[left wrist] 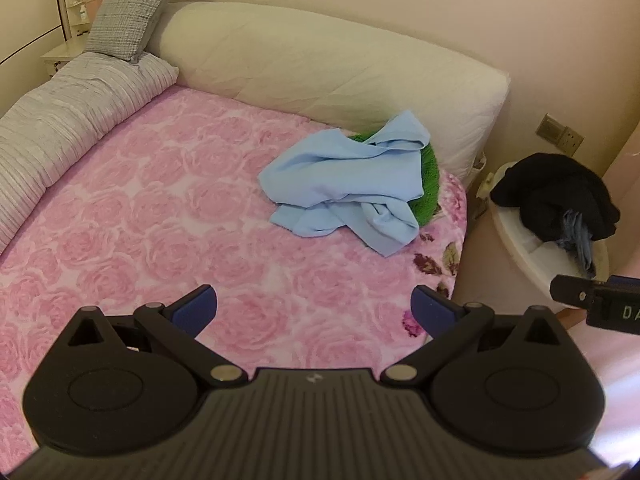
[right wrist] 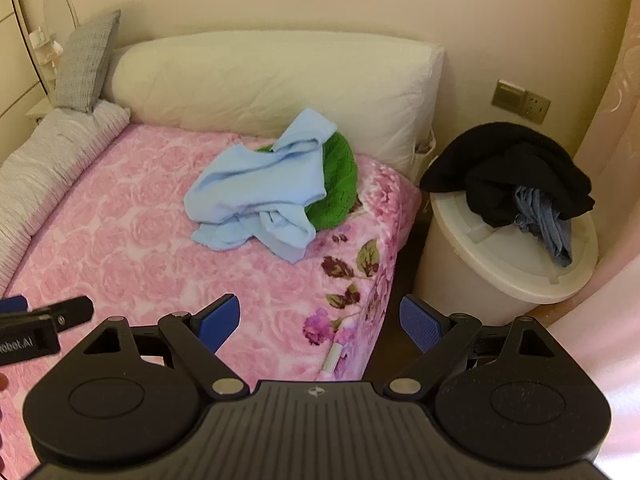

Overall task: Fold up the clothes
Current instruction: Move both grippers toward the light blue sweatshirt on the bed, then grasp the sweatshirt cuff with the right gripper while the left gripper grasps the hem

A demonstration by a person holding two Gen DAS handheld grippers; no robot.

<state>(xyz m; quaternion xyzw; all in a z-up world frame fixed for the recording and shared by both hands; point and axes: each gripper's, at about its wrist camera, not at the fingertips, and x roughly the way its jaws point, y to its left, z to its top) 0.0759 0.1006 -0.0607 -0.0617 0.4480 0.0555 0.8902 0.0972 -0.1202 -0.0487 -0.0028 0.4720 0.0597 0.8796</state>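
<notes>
A crumpled light blue garment [left wrist: 348,184] [right wrist: 256,196] lies on the pink rose-patterned bed cover [left wrist: 160,216] [right wrist: 132,240], heaped over a green knitted piece [left wrist: 430,176] [right wrist: 338,184] near the bed's far right corner. My left gripper [left wrist: 314,310] hovers open above the cover, well short of the heap, with nothing between its blue pads. My right gripper [right wrist: 320,322] is open too, over the bed's right edge. A tip of the right gripper [left wrist: 592,300] shows at the right edge of the left wrist view; the left gripper's tip [right wrist: 44,320] shows at the left of the right wrist view.
A white round bin [right wrist: 516,264] [left wrist: 536,256] stands right of the bed with black and grey-blue clothes [right wrist: 516,180] [left wrist: 560,196] piled on its lid. A long cream bolster [left wrist: 320,68] [right wrist: 272,80] lines the wall. A grey rolled quilt [left wrist: 68,120] and grey cushion [left wrist: 132,8] lie left.
</notes>
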